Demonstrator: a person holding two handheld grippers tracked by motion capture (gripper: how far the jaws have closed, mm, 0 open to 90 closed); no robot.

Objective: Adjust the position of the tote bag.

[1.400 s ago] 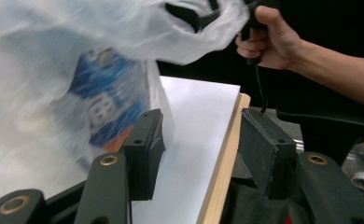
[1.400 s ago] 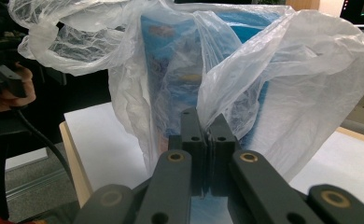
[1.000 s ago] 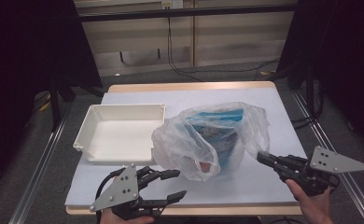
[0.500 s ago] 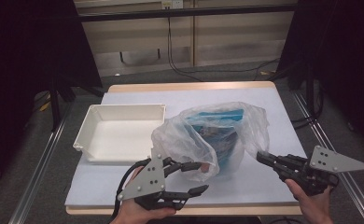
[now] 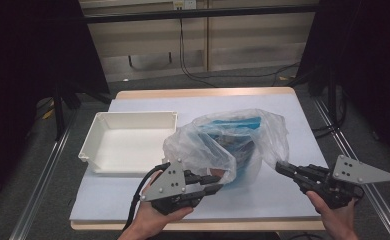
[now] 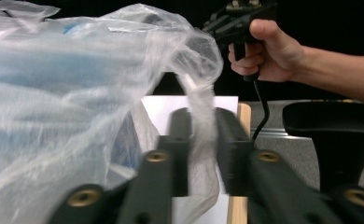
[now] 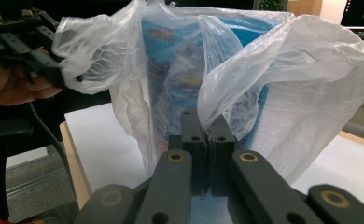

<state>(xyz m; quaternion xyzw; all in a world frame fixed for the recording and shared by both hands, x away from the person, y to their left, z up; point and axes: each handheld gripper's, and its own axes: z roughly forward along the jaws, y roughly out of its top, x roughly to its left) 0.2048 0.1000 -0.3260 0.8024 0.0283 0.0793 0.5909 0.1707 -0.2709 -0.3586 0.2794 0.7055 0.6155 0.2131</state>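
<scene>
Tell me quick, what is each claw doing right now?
Left gripper: jaws have just been closing, now pinching a fold of the plastic bag.
Right gripper: shut on the bag's other edge.

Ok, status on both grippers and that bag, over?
Left gripper just closed on the plastic bag. Right gripper shut on its far edge. Blue pack inside. White tray alongside, clear.

Between both pairs of jaws the gap is taken up by plastic bag (image 5: pixel 218 145) film; beyond them the bag blocks passage, while bare table (image 5: pixel 108 200) is left outside the left gripper (image 5: pixel 214 184)
</scene>
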